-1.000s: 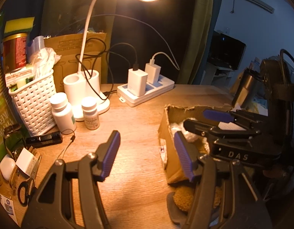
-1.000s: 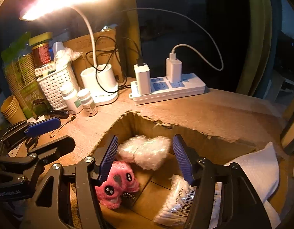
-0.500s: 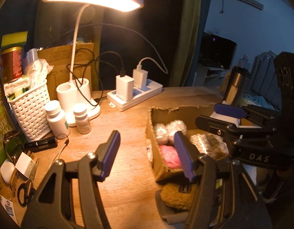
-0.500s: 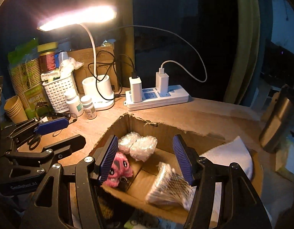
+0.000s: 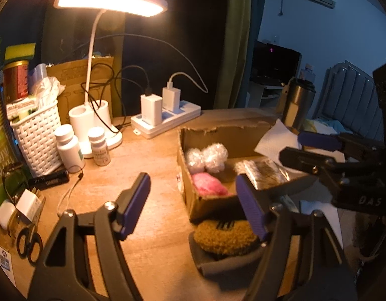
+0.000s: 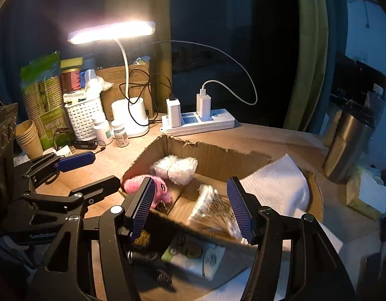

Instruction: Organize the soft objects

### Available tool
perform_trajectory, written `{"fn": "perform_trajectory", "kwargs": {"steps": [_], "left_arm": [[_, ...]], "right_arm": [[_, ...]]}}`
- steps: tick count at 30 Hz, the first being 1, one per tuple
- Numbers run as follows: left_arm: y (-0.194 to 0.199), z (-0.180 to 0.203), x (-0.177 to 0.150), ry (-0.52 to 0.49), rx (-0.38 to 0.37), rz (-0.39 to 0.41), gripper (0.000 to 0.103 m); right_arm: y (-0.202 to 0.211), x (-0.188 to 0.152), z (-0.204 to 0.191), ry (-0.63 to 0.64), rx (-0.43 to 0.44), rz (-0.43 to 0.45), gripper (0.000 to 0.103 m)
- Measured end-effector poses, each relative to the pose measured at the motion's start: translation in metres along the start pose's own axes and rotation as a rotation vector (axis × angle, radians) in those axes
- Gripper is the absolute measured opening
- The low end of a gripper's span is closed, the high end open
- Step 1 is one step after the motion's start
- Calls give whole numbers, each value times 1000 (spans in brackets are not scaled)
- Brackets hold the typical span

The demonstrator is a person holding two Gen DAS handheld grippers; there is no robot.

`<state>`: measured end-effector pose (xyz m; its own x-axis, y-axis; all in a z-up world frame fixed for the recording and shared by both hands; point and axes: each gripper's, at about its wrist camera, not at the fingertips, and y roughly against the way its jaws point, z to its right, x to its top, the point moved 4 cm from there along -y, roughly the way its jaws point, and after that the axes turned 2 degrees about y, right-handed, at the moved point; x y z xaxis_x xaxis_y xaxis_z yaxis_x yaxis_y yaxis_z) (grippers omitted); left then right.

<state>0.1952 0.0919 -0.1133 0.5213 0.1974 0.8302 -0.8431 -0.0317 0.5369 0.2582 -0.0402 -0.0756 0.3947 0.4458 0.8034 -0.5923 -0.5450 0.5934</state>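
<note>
A torn cardboard box [image 6: 213, 156] [image 5: 208, 202] sits on the wooden desk. Inside lie a pink plush toy [image 6: 137, 184] [image 5: 208, 184], white bubble-wrap balls [image 6: 175, 166] [image 5: 208, 154], a packet of cotton swabs [image 6: 208, 209] [image 5: 263, 170] and a white cloth [image 6: 275, 181] over its right rim. A brown fuzzy item [image 5: 224, 235] lies in front of the box. My left gripper [image 5: 194, 203] is open and empty, above the desk left of the box. My right gripper [image 6: 190, 208] is open and empty, above the box's near edge.
A lit desk lamp [image 6: 112, 32], a white power strip [image 6: 200, 123] with chargers and cables, a white basket [image 5: 36, 135], pill bottles [image 5: 67, 148], scissors [image 5: 28, 244] and paper cups [image 6: 28, 135] crowd the back and left. A steel tumbler [image 6: 348, 145] stands at the right.
Both grippers have pulled back and up from the box, so more of the box and desk shows. Both stay open and empty.
</note>
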Motion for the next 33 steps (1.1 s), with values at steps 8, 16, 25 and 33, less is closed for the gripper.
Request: {"fn": "perform_trajectory", "kwargs": {"steps": [8, 16, 25, 33], "left_arm": [[1, 8, -17, -17, -20, -25, 72], [-6, 15, -28, -22, -54, -66, 73], [-19, 23, -38, -32, -84, -134, 77], [-28, 30, -46, -59, -103, -190, 80]], "right_arm": [[13, -18, -1, -14, -6, -4, 63], [17, -36, 3, -50, -12, -23, 63], [9, -58, 10, -86, -5, -70, 67], [-7, -72, 15, -106, 2, -126, 71]]}}
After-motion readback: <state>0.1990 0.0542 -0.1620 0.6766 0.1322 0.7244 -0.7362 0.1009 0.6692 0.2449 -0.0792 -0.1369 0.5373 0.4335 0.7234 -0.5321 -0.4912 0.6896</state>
